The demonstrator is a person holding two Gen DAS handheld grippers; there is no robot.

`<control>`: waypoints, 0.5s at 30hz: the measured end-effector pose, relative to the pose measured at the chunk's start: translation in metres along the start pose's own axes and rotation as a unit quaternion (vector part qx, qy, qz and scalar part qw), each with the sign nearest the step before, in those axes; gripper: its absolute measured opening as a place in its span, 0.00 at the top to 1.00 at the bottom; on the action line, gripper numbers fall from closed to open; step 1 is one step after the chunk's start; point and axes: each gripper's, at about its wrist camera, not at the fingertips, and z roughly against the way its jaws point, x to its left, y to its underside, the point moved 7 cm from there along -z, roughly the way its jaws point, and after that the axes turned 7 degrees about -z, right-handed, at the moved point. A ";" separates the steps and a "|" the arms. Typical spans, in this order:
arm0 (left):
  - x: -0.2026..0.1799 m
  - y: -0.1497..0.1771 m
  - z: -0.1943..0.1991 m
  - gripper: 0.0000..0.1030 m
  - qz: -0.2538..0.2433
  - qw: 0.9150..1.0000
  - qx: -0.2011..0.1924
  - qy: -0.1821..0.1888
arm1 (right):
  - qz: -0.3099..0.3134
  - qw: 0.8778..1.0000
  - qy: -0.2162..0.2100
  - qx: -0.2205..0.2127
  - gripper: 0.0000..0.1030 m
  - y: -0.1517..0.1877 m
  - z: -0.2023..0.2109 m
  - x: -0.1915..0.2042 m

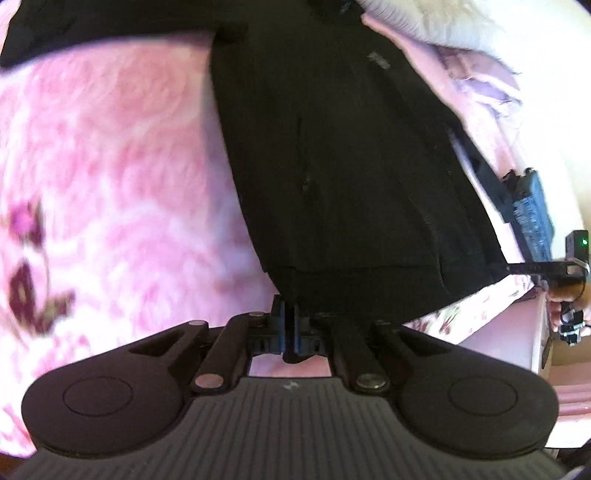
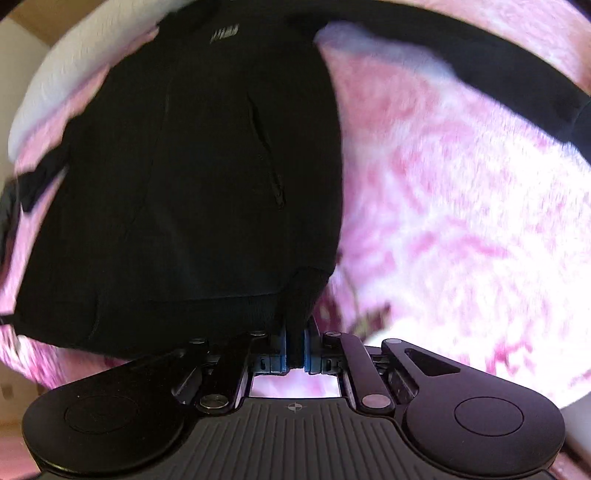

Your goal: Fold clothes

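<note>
Black jacket (image 1: 332, 166) lies spread flat on a pink floral blanket (image 1: 110, 166), its ribbed bottom hem nearest to you and its collar end farthest away. A small pale logo (image 2: 224, 35) sits high on the chest, and a slanted pocket opening (image 2: 269, 166) runs down the front.

Your left gripper (image 1: 290, 328) points steeply down at one bottom corner of the jacket. Its blue pads (image 1: 281, 325) are pressed together with a fold of the black hem pinched between them.

Your right gripper (image 2: 294, 347) points steeply down at the opposite bottom corner. Its blue pads (image 2: 282, 349) are clamped on a bunched piece of the ribbed hem, which rises as a dark ridge straight out of the jaws.

In the left wrist view, your right gripper also shows small at the far right edge, at the jacket's other corner, with a green light on it and your hand (image 1: 561, 295) behind it.

One sleeve (image 2: 480, 62) stretches out sideways across the blanket. A white fluffy cloth (image 1: 424, 18) lies beyond the jacket's collar end. Much of the blanket is blurred.
</note>
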 end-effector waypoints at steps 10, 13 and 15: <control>0.013 0.011 -0.017 0.97 0.024 0.998 0.028 -0.055 | -0.030 0.999 0.023 0.013 0.87 0.003 -0.023 -0.020; 0.025 0.016 0.008 0.92 0.033 0.996 0.020 -0.084 | -0.021 0.999 0.045 0.013 0.79 0.002 -0.013 -0.023; 0.034 0.017 0.031 0.87 0.039 0.993 0.005 -0.112 | 0.006 0.998 0.061 -0.005 0.77 -0.002 -0.004 -0.016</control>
